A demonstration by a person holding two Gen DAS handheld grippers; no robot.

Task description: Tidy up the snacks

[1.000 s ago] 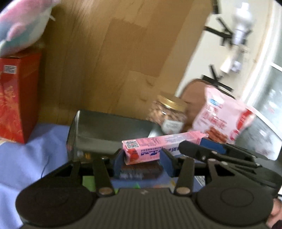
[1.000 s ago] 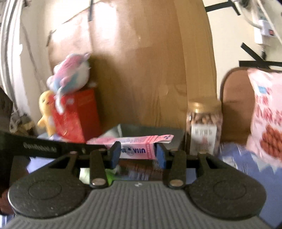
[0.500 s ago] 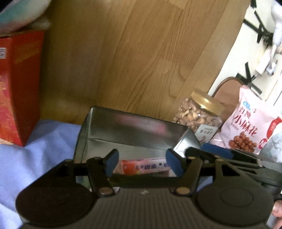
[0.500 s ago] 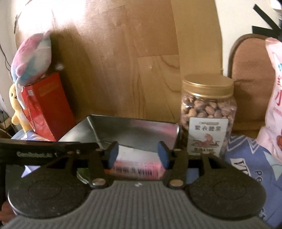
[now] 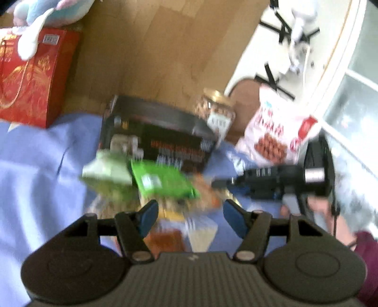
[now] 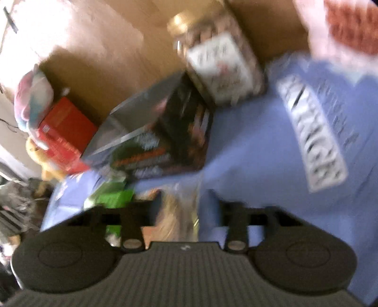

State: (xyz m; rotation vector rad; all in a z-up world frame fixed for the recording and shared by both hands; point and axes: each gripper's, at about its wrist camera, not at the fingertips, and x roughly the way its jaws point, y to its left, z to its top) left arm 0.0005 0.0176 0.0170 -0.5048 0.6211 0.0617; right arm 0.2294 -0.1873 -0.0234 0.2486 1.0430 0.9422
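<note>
A: Progress? Where's the snacks?

B: Tin (image 5: 156,132) at 12, open. Loose pile in front at 6: green pack (image 5: 163,181), pale bag (image 5: 106,170), more under, blurry. Jar (image 5: 217,111) and pink bag (image 5: 278,132) at 1-2, outside tin. Most still to sort imo.

A: Tongs?

B: Left gripper (image 5: 190,217) released, empty, over pile. Right gripper (image 6: 182,212) closing, crinkly pack (image 6: 174,212) between jaws, contact unclear, too blurry.

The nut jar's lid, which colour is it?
Gold; the lid of the jar shows best in the right wrist view.
</note>
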